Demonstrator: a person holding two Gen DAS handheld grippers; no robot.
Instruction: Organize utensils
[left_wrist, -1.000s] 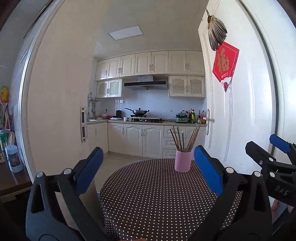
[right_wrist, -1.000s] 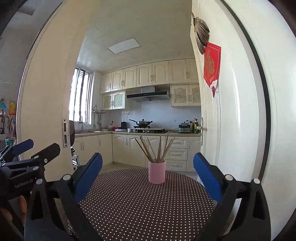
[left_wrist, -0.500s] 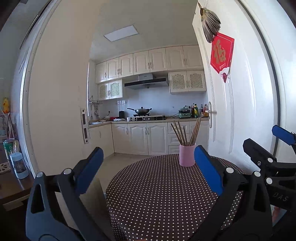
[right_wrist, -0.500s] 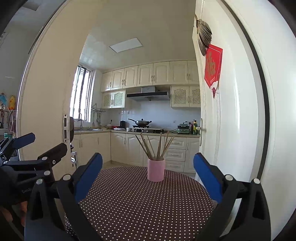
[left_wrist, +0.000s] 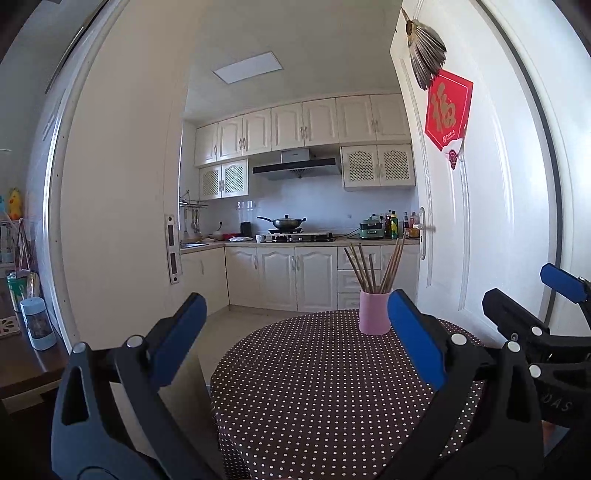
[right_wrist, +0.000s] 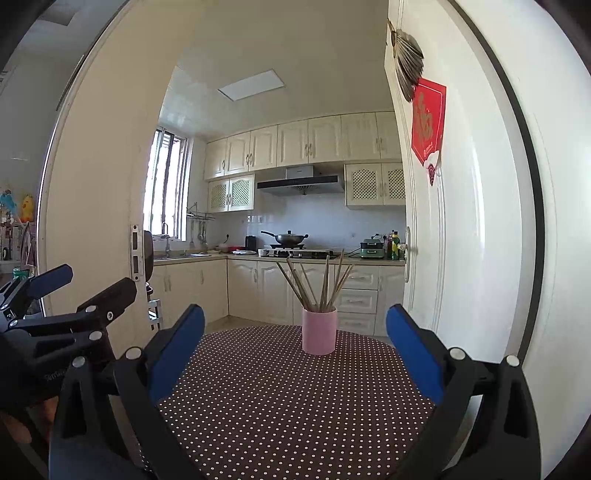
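The left hand-held gripper (left_wrist: 295, 339) is spread wide, its blue-padded fingers (left_wrist: 177, 338) holding nothing, poised above the near edge of the round surface (left_wrist: 314, 387) with its brown, white-dotted cloth. The right hand-held gripper (right_wrist: 295, 343) is spread wide too and empty, raised over the same surface; each one shows at the edge of the other's view, so they sit side by side and apart. Beyond both, near the far edge of the surface, stands an upright pink cup (right_wrist: 319, 330). It holds a bundle of wooden chopsticks (right_wrist: 317, 284) that fan outward from its mouth. Neither hand-held gripper touches the cup. To the right is an open white door (left_wrist: 480, 184) with a red paper decoration (left_wrist: 447, 110). Behind is a kitchen with cream cabinets (right_wrist: 295, 144) and a wok (right_wrist: 290, 238) on the stove.
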